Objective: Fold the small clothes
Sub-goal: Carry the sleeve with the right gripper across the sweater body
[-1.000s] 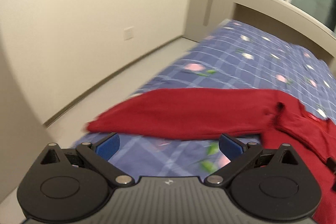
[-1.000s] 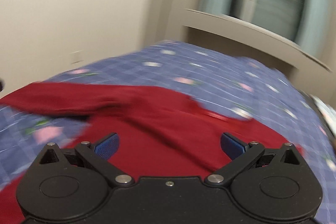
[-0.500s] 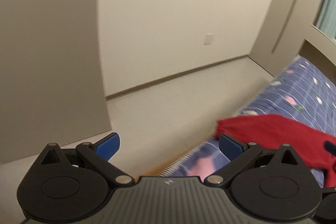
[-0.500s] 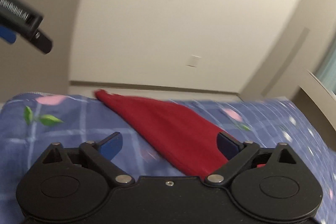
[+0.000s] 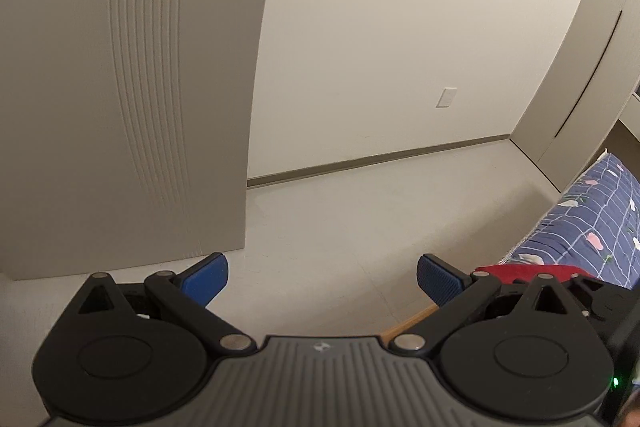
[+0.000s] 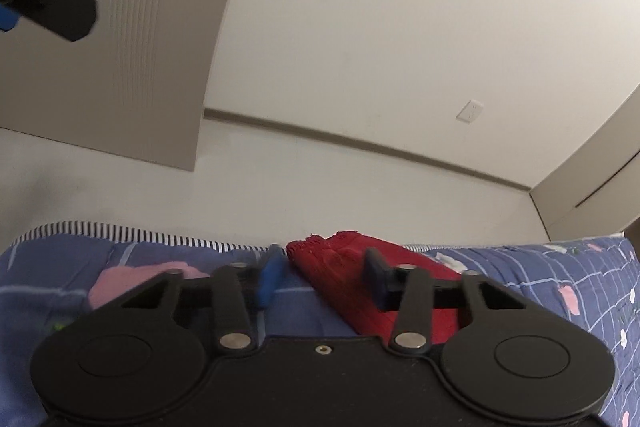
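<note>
A red garment [image 6: 352, 279] lies on the blue flowered bedspread [image 6: 540, 275]; its ribbed end reaches the bed's edge. My right gripper [image 6: 322, 275] sits low over the bed with its jaws part closed around that ribbed end, with a gap still showing, so it is open. My left gripper [image 5: 322, 277] is wide open and empty, held over the floor beside the bed. Only a sliver of the red garment [image 5: 524, 271] shows behind the left gripper's right finger. The left gripper's body also shows in the right wrist view [image 6: 48, 3] at top left.
A pale cabinet panel [image 5: 120, 87] stands at the left on the light floor [image 5: 340, 219]. A white wall with a socket plate [image 5: 446, 97] is behind. The bed's edge [image 5: 580, 227] lies at the right, with a striped sheet edge [image 6: 120, 231] in the right wrist view.
Both grippers have swung left, from facing along the bed to facing the wall and floor. The right gripper's jaws have narrowed around the garment's end. The left gripper stays wide open.
</note>
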The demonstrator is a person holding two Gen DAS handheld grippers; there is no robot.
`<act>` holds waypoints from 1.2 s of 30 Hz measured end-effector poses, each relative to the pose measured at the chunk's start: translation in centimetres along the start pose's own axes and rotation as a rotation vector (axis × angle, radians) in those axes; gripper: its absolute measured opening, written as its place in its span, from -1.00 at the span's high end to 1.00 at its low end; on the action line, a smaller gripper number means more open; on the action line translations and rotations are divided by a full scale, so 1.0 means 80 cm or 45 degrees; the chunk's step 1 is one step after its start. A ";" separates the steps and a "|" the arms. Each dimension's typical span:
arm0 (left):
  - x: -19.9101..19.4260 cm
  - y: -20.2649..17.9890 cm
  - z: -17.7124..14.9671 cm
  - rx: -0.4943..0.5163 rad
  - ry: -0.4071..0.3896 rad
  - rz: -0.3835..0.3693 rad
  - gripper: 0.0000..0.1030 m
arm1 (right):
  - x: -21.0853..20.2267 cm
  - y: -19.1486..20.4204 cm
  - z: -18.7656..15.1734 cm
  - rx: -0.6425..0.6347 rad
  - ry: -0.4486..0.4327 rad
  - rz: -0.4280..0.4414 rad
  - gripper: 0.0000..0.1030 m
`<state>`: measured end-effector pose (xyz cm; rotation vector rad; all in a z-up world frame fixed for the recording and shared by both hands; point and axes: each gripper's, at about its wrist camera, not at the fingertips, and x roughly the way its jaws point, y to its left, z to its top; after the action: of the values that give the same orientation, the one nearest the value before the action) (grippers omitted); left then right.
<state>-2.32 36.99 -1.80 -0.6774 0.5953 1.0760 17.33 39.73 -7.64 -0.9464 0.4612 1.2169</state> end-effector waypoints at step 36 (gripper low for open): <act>-0.031 -0.234 -0.083 0.465 0.081 -0.287 -0.99 | -0.351 -0.436 -0.337 1.441 -0.550 -0.738 0.78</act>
<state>13.41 24.70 -0.54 -0.4475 0.7299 0.7132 45.52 -0.17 11.06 0.1738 0.3957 0.4407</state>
